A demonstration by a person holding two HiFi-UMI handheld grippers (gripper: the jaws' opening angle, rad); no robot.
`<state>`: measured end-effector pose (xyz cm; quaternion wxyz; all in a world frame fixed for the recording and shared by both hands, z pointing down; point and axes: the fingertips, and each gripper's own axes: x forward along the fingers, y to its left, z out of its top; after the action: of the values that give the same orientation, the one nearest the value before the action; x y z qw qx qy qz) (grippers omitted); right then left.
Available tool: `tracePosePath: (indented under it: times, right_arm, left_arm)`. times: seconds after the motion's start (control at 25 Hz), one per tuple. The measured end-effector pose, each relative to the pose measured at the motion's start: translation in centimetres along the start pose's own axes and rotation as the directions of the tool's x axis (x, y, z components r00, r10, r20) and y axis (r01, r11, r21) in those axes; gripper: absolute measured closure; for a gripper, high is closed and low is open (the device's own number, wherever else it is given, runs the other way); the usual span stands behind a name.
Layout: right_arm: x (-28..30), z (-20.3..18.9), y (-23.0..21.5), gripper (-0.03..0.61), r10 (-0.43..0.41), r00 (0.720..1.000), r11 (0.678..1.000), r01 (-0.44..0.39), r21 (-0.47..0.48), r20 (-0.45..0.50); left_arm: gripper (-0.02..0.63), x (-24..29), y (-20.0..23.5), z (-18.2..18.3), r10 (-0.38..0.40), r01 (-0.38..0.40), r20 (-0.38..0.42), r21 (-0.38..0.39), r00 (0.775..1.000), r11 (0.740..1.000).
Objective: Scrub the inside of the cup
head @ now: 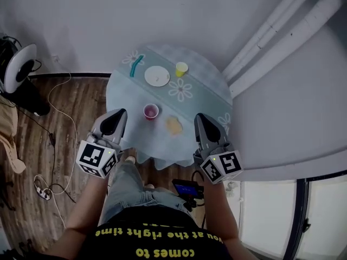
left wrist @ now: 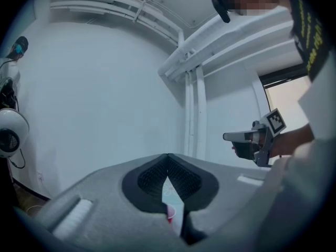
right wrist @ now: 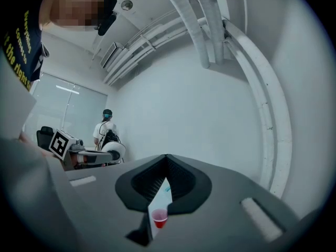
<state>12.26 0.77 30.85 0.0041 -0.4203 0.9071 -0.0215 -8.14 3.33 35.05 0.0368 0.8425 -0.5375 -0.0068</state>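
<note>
Tools first: the left tool (head: 117,115) and the right tool (head: 200,118) are both pressed together with nothing pinched between them. They are held level on either side of the person's knees, just short of the near edge of the round worktop (head: 214,83). The red cup (head: 150,111) sits in the gap between them, and each tool's own view shows it through the slit below its tips. It stands upright and mouth up on the flowered cloth, near the front edge, where either tool could reach it. Just beside it, towards the right tool, lies a tan pad (head: 173,125), probably a sponge. I guess it is the scrubber, set beside the cup so that one tool can steady the cup while the other works. Further back are a white plate (head: 157,76), a teal brush (head: 136,65) to its left and a yellow cup (head: 181,68) to its right, all well apart from the tools. Scrubbing looks not yet begun.
</note>
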Motion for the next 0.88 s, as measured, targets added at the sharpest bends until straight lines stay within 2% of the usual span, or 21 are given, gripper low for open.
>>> tracePosePath:
  times: [0.24,0.44,0.72,0.88]
  right_arm:
    - [3.6,1.4,-1.2,0.572,-0.043,0.999,0.999,0.043,-0.029,-0.001]
    - [5.4,0.8,-2.3,0.572,-0.093,0.996,0.995,0.092,-0.039,-0.012]
    - [6.8,0.6,-4.0,0.572,-0.197,0.98,0.98,0.197,-0.02,-0.001]
    - [7.2,0.0,-4.9,0.572,-0.259,0.966,0.966,0.258,-0.012,-0.013]
  left_arm:
    - [0.611,4.9,3.2,1.0,-0.075,0.075,0.005,0.025,0.997,0.997]
    - [0.611,8.1,5.0,-0.1,-0.128,0.128,-0.018,0.019,0.992,0.992]
    - [0.611,10.3,6.4,-1.1,-0.237,0.239,-0.058,0.039,0.97,0.97]
    - [0.611,11.8,7.4,-0.9,-0.274,0.276,-0.04,0.048,0.961,0.96]
